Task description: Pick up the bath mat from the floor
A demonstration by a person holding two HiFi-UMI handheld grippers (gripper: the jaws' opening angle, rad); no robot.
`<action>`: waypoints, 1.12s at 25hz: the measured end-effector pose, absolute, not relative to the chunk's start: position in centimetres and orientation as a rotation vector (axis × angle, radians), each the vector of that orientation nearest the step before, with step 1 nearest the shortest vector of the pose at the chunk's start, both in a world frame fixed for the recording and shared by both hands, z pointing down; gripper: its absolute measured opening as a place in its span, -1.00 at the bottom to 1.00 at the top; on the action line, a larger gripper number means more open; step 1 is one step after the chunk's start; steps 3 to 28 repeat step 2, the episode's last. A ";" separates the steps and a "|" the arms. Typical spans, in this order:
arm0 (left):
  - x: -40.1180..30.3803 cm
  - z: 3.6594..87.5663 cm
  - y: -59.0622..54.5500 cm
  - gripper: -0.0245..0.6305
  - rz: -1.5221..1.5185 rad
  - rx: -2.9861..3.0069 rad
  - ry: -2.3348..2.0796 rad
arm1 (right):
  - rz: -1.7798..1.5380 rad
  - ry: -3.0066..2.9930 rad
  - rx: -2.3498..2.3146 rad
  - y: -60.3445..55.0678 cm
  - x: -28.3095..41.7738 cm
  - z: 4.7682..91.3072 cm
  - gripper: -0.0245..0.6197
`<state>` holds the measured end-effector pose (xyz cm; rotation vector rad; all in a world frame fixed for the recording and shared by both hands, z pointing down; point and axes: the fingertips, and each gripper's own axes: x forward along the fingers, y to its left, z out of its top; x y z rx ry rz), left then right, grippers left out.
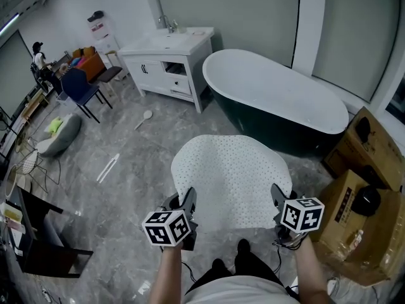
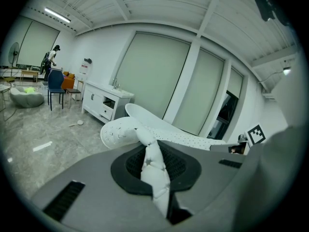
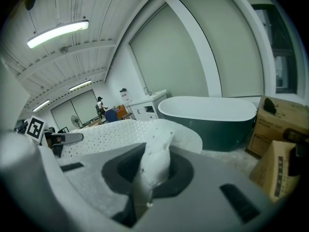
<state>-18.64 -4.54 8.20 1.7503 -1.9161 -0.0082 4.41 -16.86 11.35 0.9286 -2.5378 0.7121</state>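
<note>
Between my left gripper's [image 2: 154,164] jaws sits a bunched fold of the bath mat [image 2: 161,135]; jaws closed tight on it, white material squeezed into a ridge. Same on my right gripper [image 3: 148,170]: jaws clamped on a pinched-up wad of the mat's near edge. Head view: left gripper [image 1: 183,202] and right gripper [image 1: 279,200] each grip one near corner, mat [image 1: 231,175] spread out ahead of me between them.

Mat: white, rounded oval outline, covered in small dark dots or holes, soft and floppy. Left side curls over in the left gripper view. Right gripper view shows it [image 3: 96,132] stretching flat and raised, floor visible beneath its far rim, so it's up off the floor.

My dark shoes [image 1: 243,248] just below the near edge. Floor [image 1: 126,163] is glossy grey marble-look tile. Cardboard boxes [image 1: 354,201] stacked at my right. Beyond the mat, a freestanding bathtub [image 1: 272,94], dark outside, white inside. Left of it a white vanity [image 1: 169,61] with sink and tap. Small white spoon-like thing [image 1: 144,118] lies on the floor in front of the vanity. Further left: blue chair [image 1: 80,88], pale cushion [image 1: 61,134], a person [image 1: 40,59] at the far wall. Big blinds cover the windows behind the tub.
</note>
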 end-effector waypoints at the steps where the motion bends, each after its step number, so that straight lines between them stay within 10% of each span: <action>1: -18.7 8.2 -4.4 -0.87 -0.006 1.749 -1.917 | 0.709 -2.535 0.929 -16.8 4.3 11.4 -0.85; 28: -18.8 8.2 -4.3 -0.87 -0.004 1.748 -1.918 | 0.707 -2.532 0.930 -16.7 4.2 11.4 -0.85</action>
